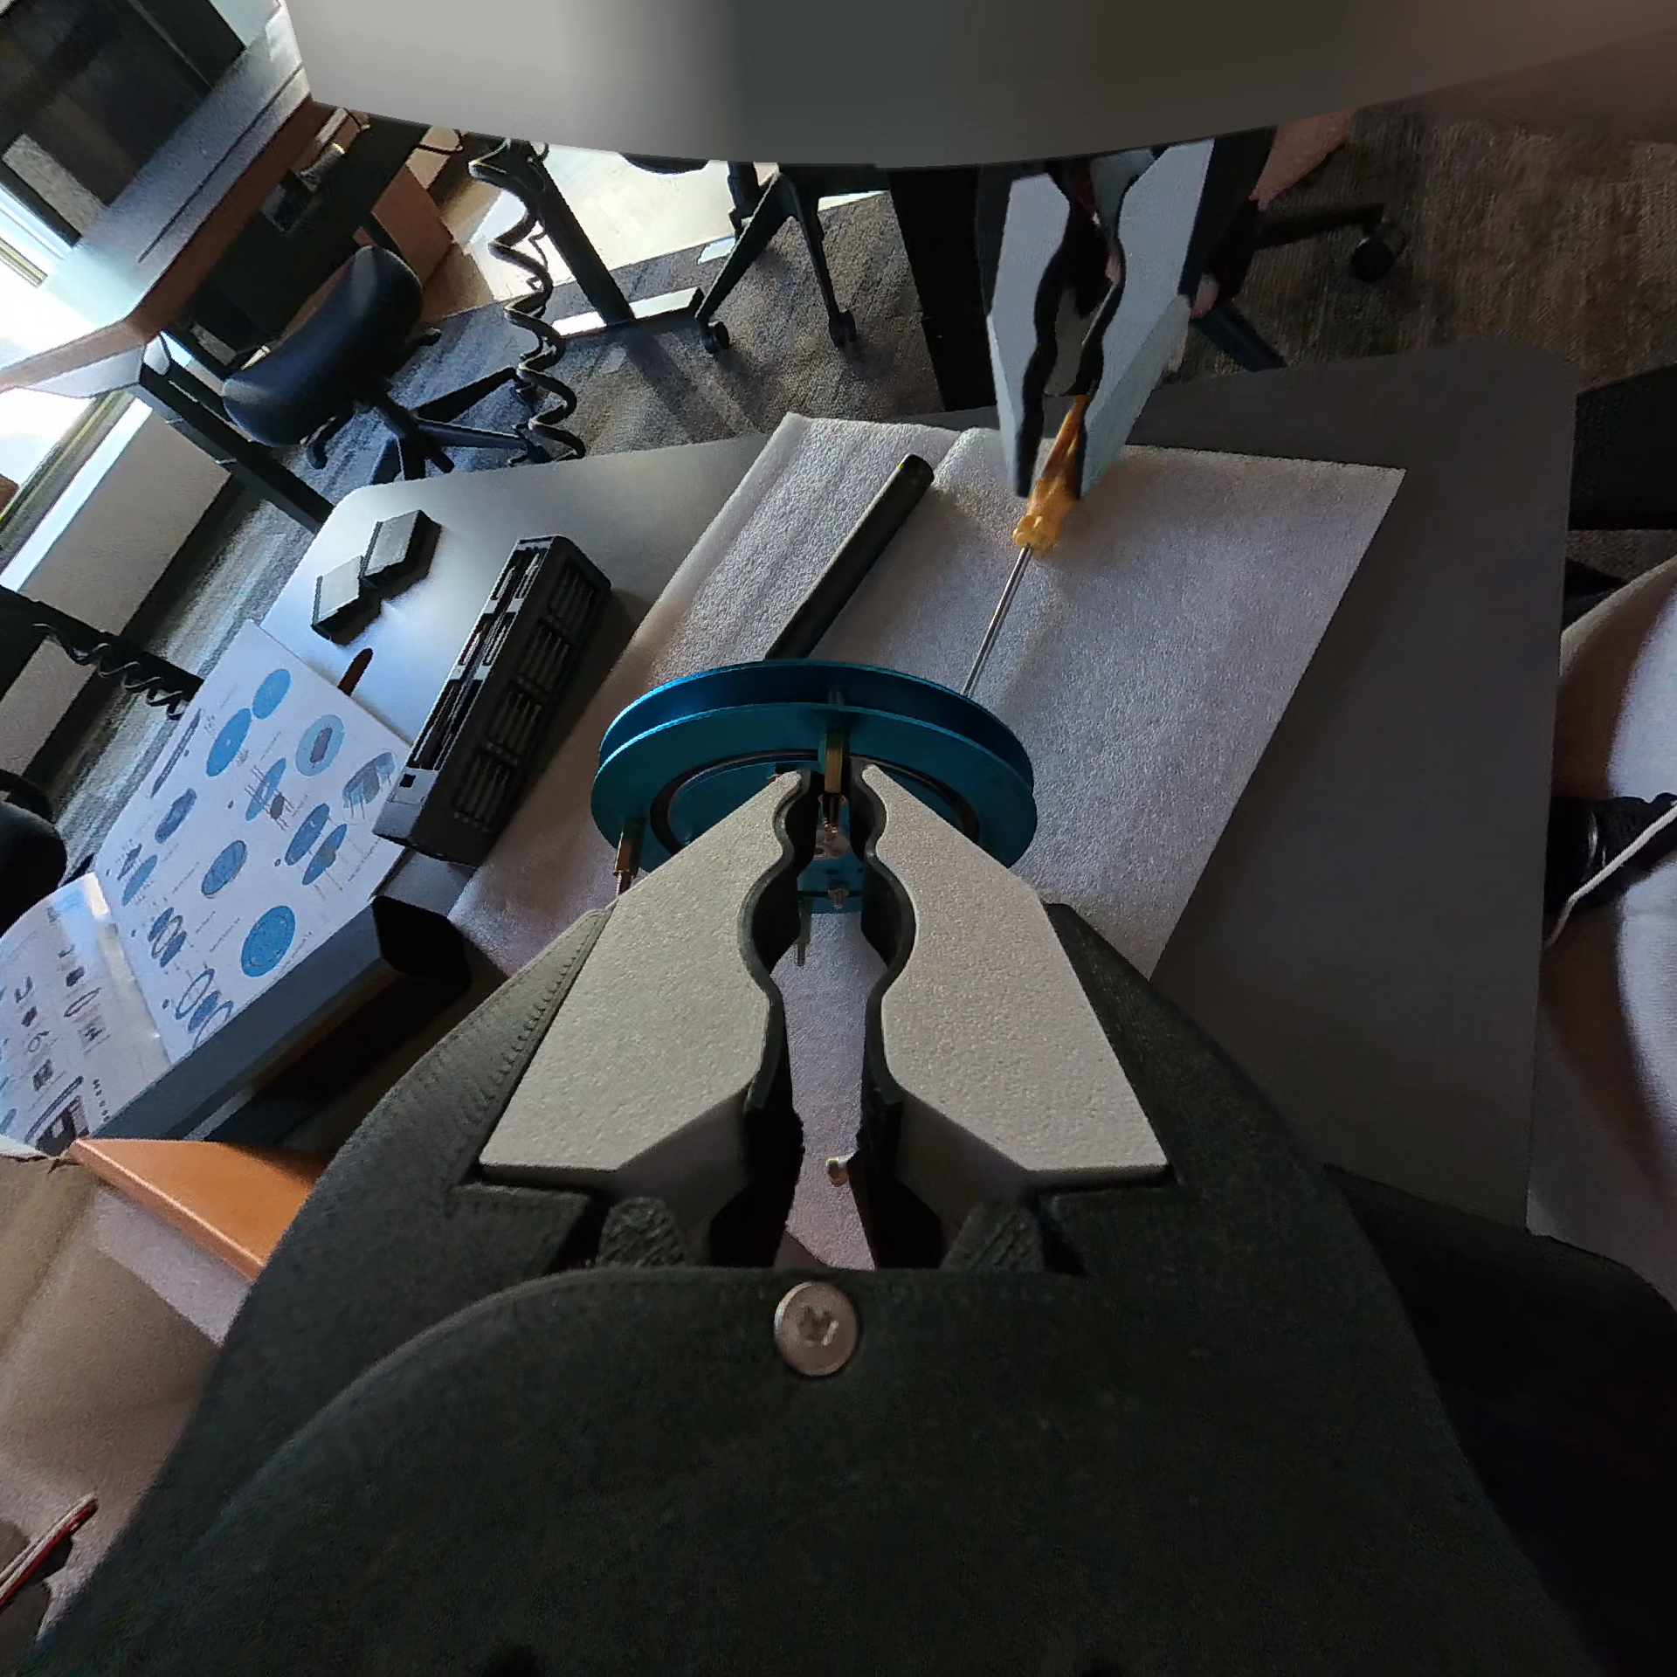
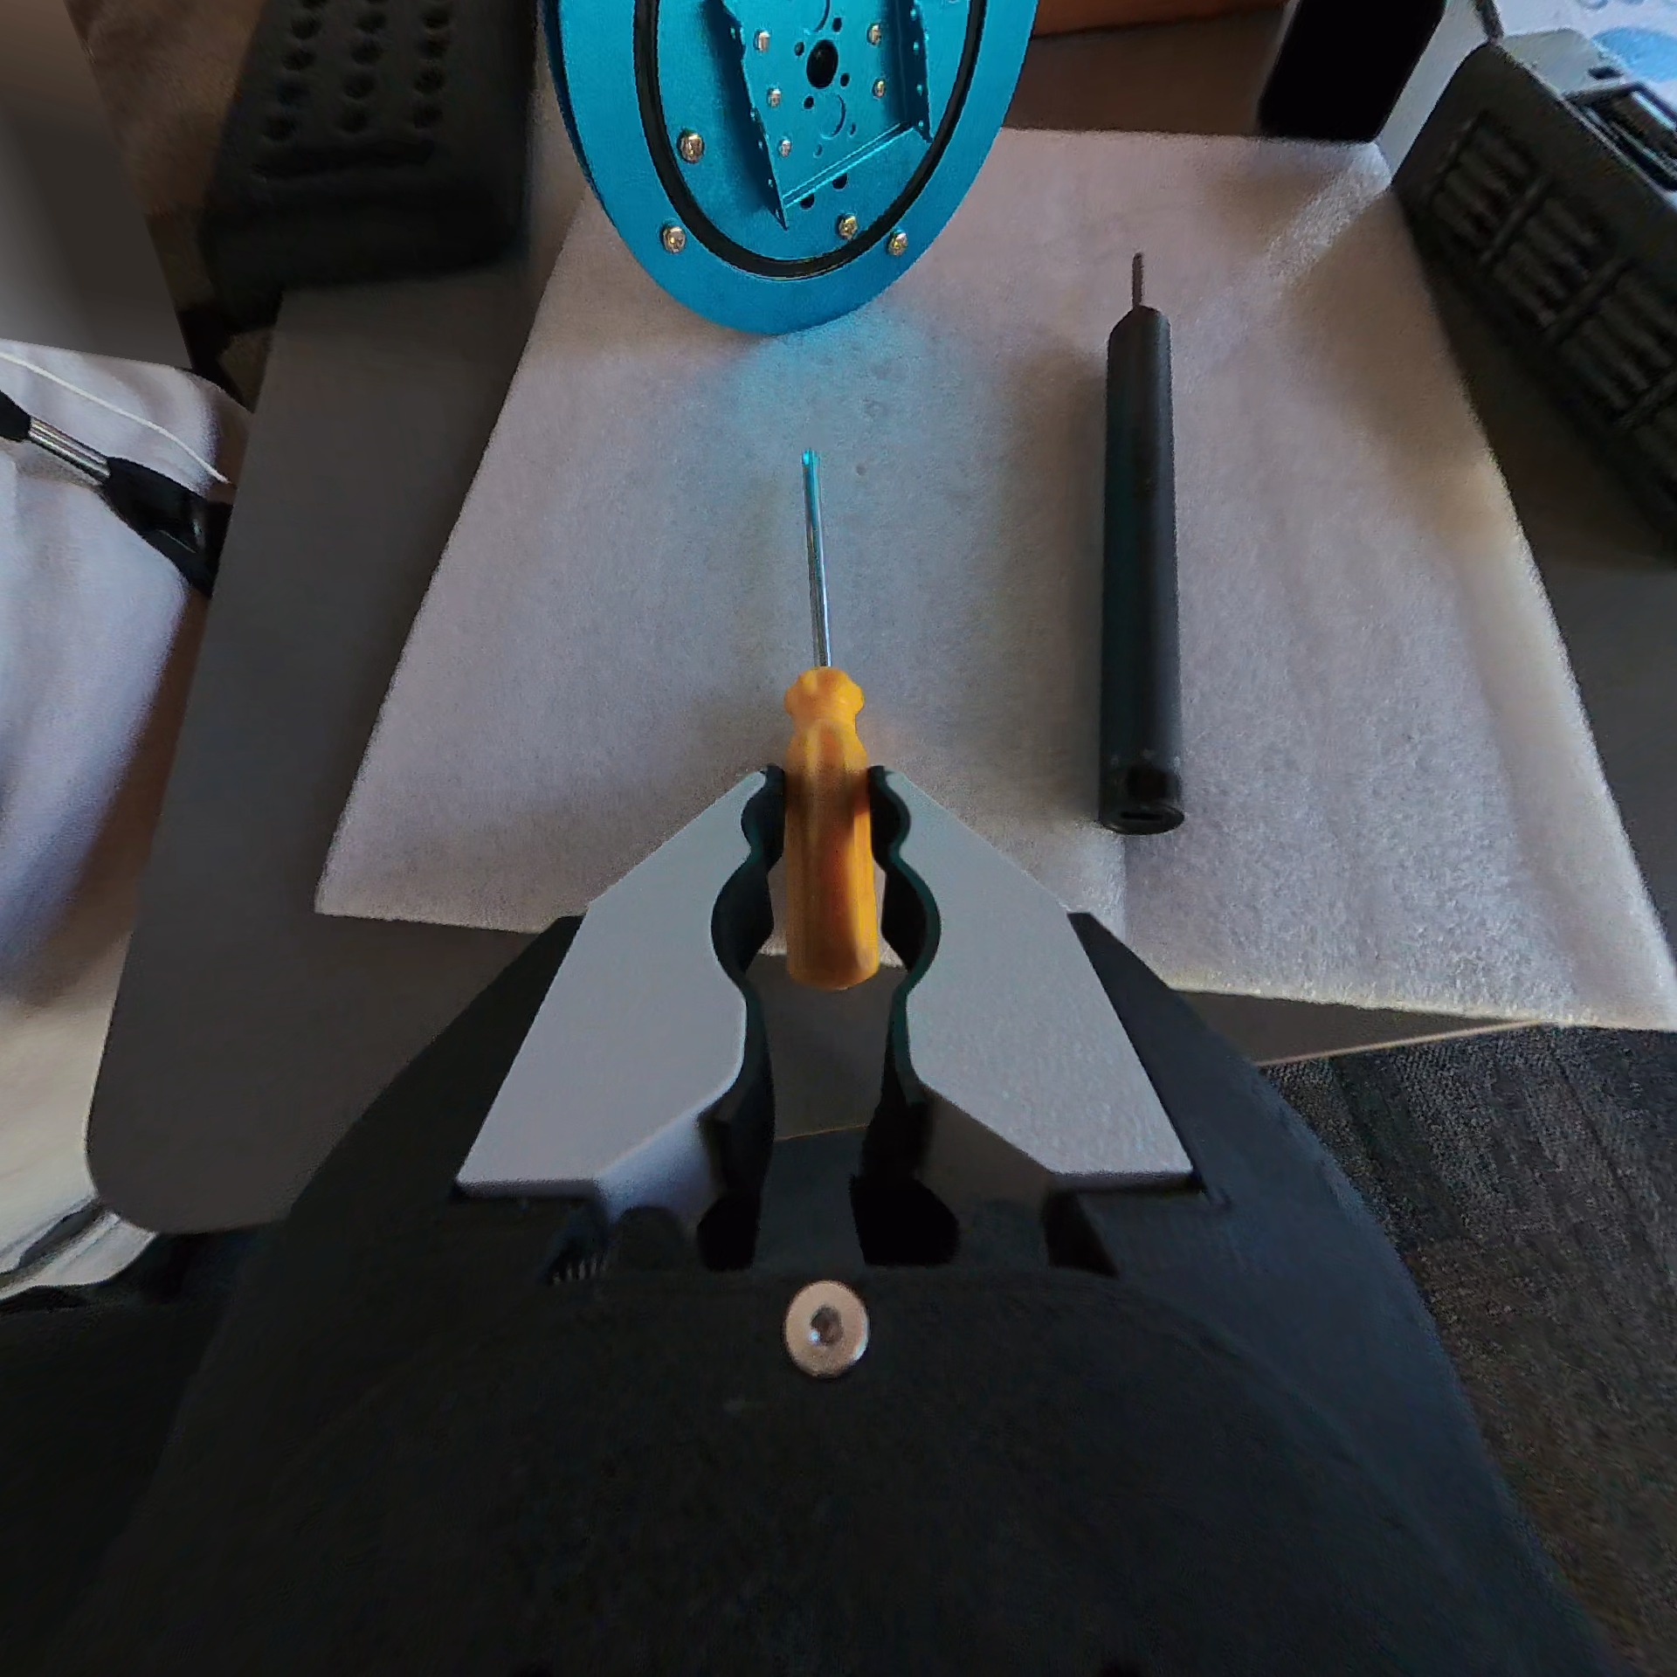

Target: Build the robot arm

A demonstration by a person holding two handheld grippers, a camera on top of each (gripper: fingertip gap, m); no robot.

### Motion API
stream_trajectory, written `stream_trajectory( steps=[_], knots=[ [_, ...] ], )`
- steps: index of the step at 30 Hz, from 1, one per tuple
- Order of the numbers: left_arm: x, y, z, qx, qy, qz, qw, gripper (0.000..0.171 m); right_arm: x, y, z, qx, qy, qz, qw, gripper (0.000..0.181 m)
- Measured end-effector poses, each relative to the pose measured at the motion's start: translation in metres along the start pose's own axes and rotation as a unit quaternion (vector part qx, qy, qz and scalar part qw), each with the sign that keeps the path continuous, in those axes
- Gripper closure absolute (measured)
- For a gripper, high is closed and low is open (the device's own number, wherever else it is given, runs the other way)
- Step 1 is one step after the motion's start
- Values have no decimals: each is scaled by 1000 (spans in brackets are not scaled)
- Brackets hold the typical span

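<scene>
Right hand-held gripper (image 2: 824,789) clamped on orange screwdriver (image 2: 830,844); left hand-held gripper (image 1: 830,785) closed on blue disc assembly (image 1: 817,726), contact partly hidden.

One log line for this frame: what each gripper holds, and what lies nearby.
left gripper: shut on blue disc assembly | right gripper: shut on orange screwdriver | black driver: lying on foam sheet
</scene>
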State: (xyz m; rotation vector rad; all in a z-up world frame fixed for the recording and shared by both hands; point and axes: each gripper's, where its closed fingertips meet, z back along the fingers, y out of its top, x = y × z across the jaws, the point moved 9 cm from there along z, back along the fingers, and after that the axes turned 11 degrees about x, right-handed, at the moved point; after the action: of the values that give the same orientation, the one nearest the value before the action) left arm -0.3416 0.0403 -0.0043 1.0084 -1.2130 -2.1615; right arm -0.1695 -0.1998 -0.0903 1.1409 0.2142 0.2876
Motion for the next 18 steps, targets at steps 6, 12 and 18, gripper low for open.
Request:
stream_trajectory(
  steps=[6,12,18],
  knots=[
    [1,0,0,4,-2,14,1000,167,7,31,6,19,16,110,994,165],
    [3,-1,4,1,-11,4,1000,167,13,86,11,109,72,197,972,165],
    [4,-1,4,-1,-14,-3,1000,167,20,94,-8,87,85,240,963,164]
  ],
)
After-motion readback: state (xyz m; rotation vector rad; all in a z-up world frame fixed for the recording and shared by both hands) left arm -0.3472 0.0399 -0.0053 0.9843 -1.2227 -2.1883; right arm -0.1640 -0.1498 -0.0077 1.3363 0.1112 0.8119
